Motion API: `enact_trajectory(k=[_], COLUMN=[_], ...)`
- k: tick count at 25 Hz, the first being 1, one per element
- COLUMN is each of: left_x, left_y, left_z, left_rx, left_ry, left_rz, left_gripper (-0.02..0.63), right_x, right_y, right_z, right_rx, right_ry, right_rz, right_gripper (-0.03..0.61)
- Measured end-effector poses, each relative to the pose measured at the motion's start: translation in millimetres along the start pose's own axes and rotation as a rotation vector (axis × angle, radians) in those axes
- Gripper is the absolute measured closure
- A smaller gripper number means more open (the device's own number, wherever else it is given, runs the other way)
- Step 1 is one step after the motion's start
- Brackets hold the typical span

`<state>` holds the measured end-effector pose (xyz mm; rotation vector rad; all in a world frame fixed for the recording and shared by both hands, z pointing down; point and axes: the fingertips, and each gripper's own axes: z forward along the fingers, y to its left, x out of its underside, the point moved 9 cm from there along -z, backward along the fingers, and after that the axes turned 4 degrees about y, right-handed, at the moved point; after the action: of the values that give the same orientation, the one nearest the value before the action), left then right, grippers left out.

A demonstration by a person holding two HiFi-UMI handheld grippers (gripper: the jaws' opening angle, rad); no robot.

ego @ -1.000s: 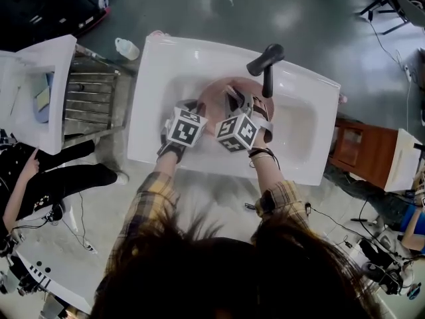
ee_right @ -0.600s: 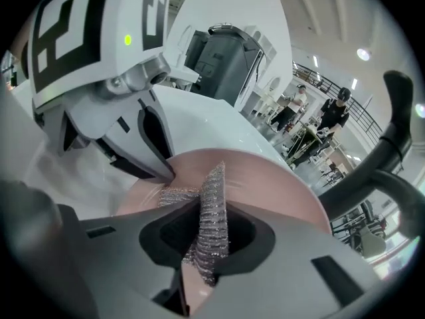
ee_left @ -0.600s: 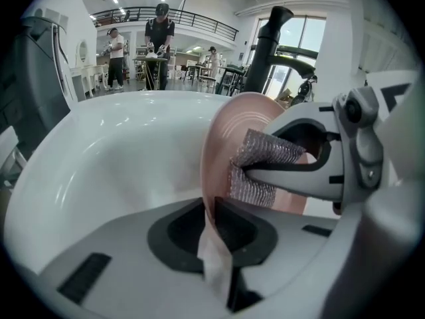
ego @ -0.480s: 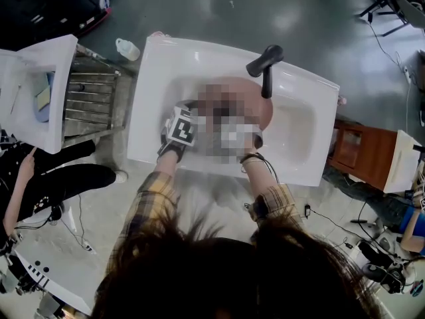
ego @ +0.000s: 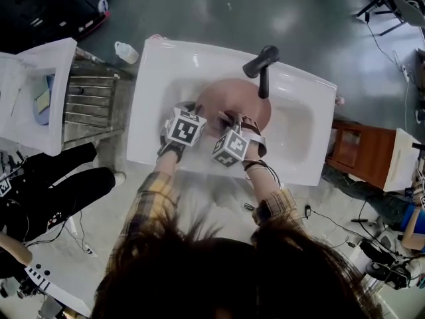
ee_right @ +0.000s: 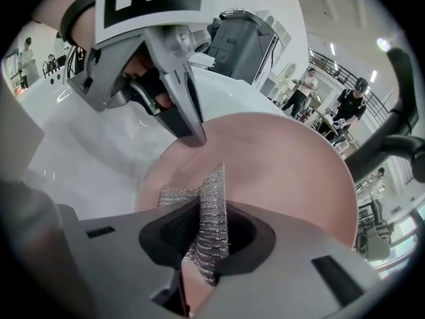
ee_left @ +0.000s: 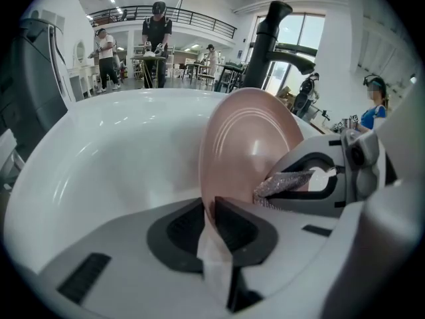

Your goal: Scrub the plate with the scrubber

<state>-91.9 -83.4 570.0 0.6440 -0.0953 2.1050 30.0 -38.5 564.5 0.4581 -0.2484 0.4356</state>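
A pink plate [ego: 232, 98] stands tilted in the white sink [ego: 159, 78], below the black faucet [ego: 263, 62]. My left gripper [ego: 201, 117] is shut on the plate's left rim; in the left gripper view the rim [ee_left: 249, 151] runs edge-on between the jaws of that gripper [ee_left: 211, 208]. My right gripper [ego: 236, 121] is shut on a silver mesh scrubber [ee_right: 211, 211], which lies against the plate's face [ee_right: 292, 171]. The scrubber [ee_left: 285, 183] also shows in the left gripper view, pinched against the plate. The left gripper's tip [ee_right: 189, 128] sits on the rim just above the scrubber.
A metal dish rack [ego: 89, 98] stands left of the sink, with a white bottle [ego: 126, 48] behind it. A wooden cabinet [ego: 362, 153] stands to the right. The faucet's spout [ee_left: 269, 38] rises right behind the plate. People stand far off in the room.
My right gripper has moved left and down across the plate with the scrubber, toward the sink's near wall. The left gripper and the plate have stayed in place.
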Motion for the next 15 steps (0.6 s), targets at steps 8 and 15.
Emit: enact_trajectory(k=[8, 15], left_x=[0.9, -0.9], left_y=[1.7, -1.3], left_z=[-0.2, -1.7], left_rx=[0.000, 0.008], left_ry=[0.002, -0.001], left_rz=[0.010, 0.032], left_gripper=[0.580, 0.578], right_x=[21.9, 42.8], right_y=[-4.1, -20.3], right_z=[-5.3, -14.8], right_rx=[-0.001, 0.033], right_ry=[0.030, 0.043], right_rz=[-0.017, -0.033], right_gripper=[0.499, 0.499])
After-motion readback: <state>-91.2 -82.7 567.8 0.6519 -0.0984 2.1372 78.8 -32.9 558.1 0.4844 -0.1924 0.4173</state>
